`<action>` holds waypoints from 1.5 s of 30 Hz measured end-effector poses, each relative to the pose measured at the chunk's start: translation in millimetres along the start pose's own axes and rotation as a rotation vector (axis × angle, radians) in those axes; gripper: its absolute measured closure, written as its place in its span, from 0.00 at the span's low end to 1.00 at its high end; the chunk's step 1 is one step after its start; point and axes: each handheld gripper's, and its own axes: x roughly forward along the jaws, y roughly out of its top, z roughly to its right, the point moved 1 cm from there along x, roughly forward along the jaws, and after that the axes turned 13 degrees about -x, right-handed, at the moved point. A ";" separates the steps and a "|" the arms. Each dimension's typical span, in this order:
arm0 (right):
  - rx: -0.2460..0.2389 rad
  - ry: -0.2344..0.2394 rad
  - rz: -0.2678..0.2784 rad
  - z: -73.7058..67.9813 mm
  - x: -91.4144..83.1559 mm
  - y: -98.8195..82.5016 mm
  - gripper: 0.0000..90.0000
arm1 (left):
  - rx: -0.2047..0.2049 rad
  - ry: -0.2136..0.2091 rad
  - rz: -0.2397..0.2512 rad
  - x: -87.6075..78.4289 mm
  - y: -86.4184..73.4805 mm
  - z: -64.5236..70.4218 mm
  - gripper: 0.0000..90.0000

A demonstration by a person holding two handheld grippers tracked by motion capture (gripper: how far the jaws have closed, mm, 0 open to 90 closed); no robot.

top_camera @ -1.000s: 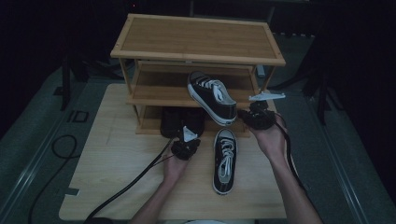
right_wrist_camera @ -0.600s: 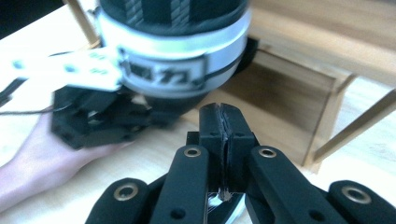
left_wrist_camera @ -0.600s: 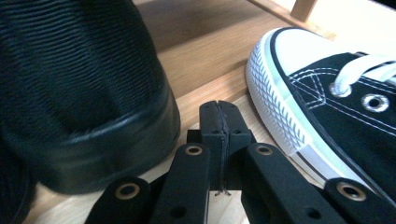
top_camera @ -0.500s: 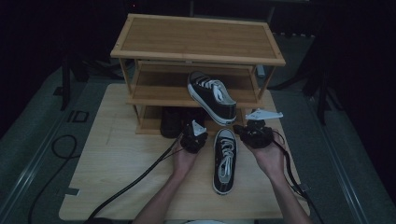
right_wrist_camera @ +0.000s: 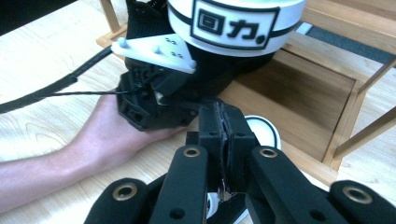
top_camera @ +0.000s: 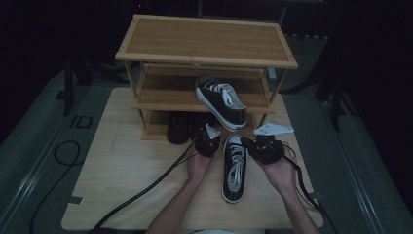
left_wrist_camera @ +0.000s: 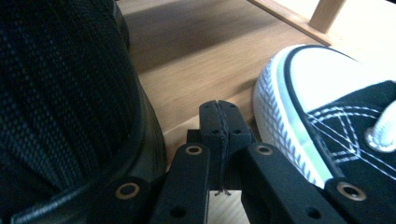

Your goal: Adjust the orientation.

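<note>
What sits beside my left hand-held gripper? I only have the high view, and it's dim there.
Observer: In the left gripper view, the left hand-held gripper has its jaws pressed together with nothing between them.
Operator: And what's to either side of it?
Observer: A black mesh shoe looms close on one side; the white rubber toe of the black-and-white sneaker on the table is on the other.
Operator: How about the right one?
Observer: The right hand-held gripper is shut too, holding nothing, with the sneaker's toe just beyond its tips.
Operator: Anything readable?
Observer: The heel of the sneaker on the shelf shows a printed logo patch.
</note>
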 end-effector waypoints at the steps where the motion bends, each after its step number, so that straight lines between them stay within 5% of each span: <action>1: -0.002 0.002 0.005 -0.8 -0.7 -0.1 0.98 | 0.002 0.005 0.001 1.3 0.5 1.3 1.00; 5: -0.009 0.004 0.024 -2.9 -3.2 0.1 0.98 | 0.023 0.030 -0.012 6.7 2.4 5.8 1.00; 9: -0.012 0.001 0.041 -3.1 -5.4 1.5 0.98 | -0.019 0.042 -0.035 10.2 5.6 0.4 1.00; 18: -0.052 -0.036 0.096 -5.8 -13.3 14.9 0.98 | -0.001 0.049 -0.033 13.0 7.3 1.0 1.00; 31: -0.046 -0.090 0.095 0.2 -12.7 20.1 1.00 | 0.018 0.061 -0.026 15.6 7.8 4.1 1.00; 45: -0.091 -0.002 0.138 -12.4 -6.5 36.3 1.00 | 0.026 0.069 -0.028 15.4 7.4 5.6 1.00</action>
